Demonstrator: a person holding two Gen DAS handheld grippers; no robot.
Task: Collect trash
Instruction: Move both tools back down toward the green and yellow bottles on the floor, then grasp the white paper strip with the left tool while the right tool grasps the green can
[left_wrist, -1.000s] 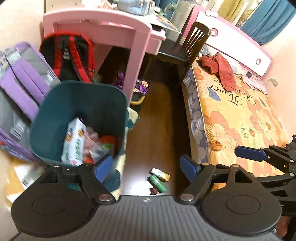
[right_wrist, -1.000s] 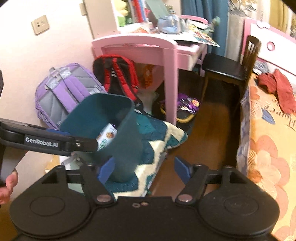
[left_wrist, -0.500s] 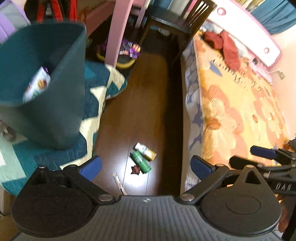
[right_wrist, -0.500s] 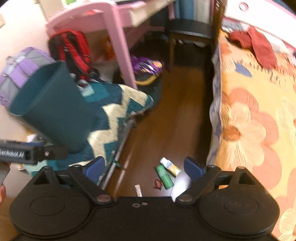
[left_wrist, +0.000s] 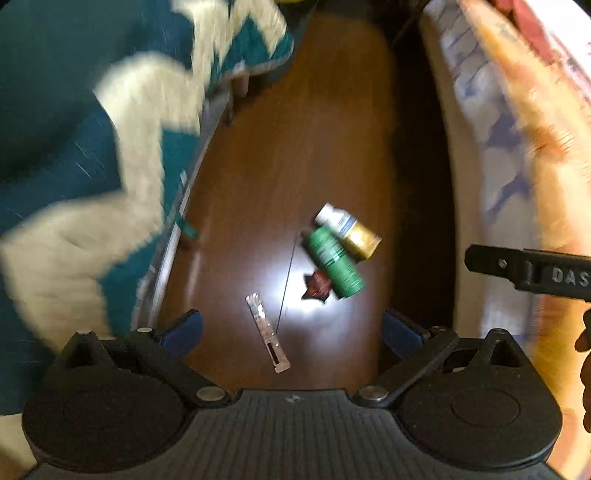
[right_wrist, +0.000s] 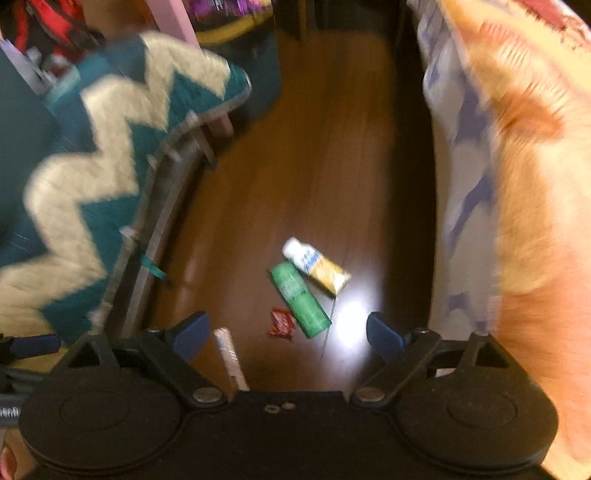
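4 pieces of trash lie on the floor (left_wrist: 266, 155): 1 green tube (left_wrist: 334, 263), 1 white-and-yellow tube (left_wrist: 349, 230), 1 red wrapper (left_wrist: 316, 286), 1 clear strip (left_wrist: 267, 332). Both tubes lie side by side, touching, long axes slanting away leftward, ahead of the left gripper (left_wrist: 291, 328) and right gripper (right_wrist: 286, 330). Both pairs of fingers stand wide apart, empty.

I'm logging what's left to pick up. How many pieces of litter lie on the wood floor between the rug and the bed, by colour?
Green: 1, the green tube
White and gold: 1, the white and gold tube
Red: 1, the small red wrapper
Clear or silvery: 1, the long flat strip
Total: 4
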